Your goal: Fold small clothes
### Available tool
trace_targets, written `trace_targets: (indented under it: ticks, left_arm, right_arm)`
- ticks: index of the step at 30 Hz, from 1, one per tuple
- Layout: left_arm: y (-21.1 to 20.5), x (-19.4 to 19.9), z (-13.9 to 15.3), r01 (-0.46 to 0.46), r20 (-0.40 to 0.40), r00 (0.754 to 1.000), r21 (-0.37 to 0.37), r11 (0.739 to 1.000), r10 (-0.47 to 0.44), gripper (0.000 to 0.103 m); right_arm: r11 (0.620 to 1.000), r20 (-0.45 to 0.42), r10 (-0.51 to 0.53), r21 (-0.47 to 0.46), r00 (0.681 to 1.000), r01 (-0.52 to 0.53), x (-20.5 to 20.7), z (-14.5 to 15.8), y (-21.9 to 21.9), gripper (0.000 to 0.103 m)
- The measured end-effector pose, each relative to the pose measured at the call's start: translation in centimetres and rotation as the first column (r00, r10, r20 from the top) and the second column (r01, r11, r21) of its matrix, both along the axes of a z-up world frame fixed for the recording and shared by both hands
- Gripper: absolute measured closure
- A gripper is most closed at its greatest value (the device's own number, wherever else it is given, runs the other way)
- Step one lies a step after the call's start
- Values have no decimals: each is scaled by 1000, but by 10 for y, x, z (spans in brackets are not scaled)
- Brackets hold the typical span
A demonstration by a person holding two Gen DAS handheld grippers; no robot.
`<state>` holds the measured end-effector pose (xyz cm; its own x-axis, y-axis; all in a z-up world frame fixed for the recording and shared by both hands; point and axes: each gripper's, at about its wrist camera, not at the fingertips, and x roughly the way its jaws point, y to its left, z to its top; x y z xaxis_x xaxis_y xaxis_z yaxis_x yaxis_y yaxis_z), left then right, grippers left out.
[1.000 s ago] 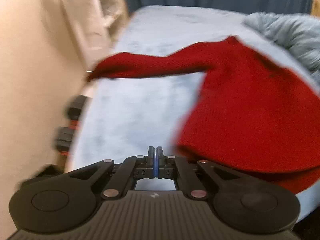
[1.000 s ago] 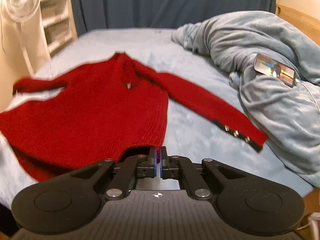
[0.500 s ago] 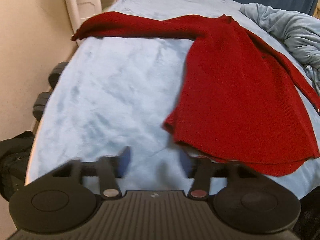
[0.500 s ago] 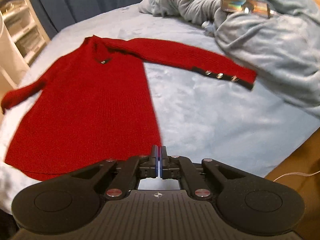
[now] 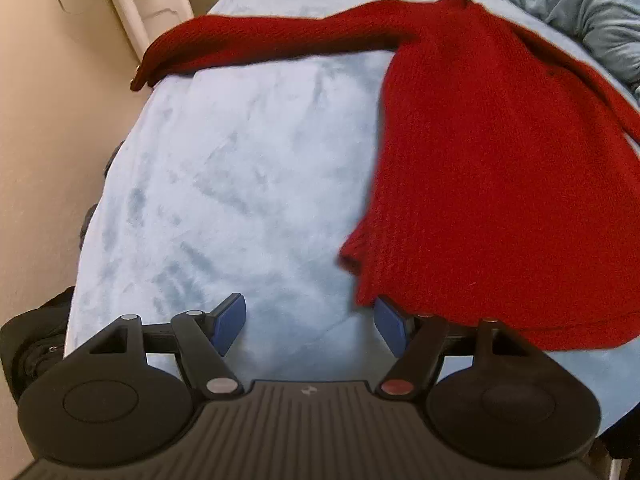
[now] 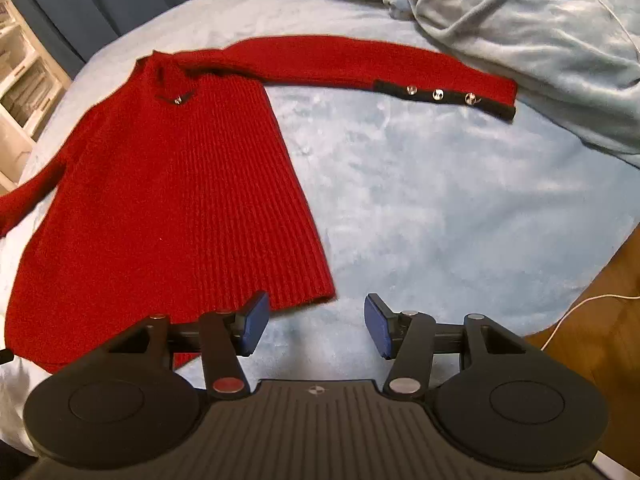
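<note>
Pale blue bedspread [image 6: 420, 184], rumpled grey-blue blanket [image 6: 520, 32] (white shelving [image 5: 156, 4] beside)

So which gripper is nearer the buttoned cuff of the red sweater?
Right. The right gripper sits at the hem corner on the same side as the buttoned cuff. The left gripper sits at the opposite hem corner of the red sweater.

Supporting surface: a bed [image 6: 420, 200] covered with a pale blue plush sheet. A red ribbed sweater [image 6: 172, 208] lies flat on the sheet, body spread, both sleeves extended sideways. One sleeve [image 5: 256, 44] reaches the bed edge next to the wall and hangs over it. The other sleeve [image 6: 360, 64] ends in a dark cuff with three metal buttons [image 6: 438, 94]. A crumpled grey-blue blanket [image 6: 520, 32] lies on the bed just beside that cuff.
</note>
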<state>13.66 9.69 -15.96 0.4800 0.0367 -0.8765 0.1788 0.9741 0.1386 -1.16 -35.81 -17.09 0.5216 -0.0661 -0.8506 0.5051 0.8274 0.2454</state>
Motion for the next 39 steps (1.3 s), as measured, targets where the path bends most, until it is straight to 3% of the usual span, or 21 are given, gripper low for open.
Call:
trace_targets:
  ticks: [7,15,18,26,31,39]
  left_arm:
    - [-11,-2,-13,170,-37,985,59,984,-168,27]
    - [-35,27,13,156,68,986,-62,986,-152,27]
    - [-49,36,16,188,72,980,-56,981,-184,27]
    - [-63,49,0,171,56,984,-33,985,-169,17]
    - [-62,38,-18,177,9,984,-22,984,-177,17]
    - [-56,33,-17,105,-27,994,-41,994,-106,17]
  right_arm:
    - [1000,-15,14,-1,1000,-14,7,-7,3,46]
    - [1000,-39,-1,24,999,2,5,-20,5,46]
    - [999,-45,-14,40,999,15,5,-25,2,45]
    - [998,-52,-23,58,998,26,7,-33,-1,43]
    - [996,-56,-32,77,998,36,9,-38,-4,42]
    - [995,-56,-34,95,998,39,10,-41,-5,42]
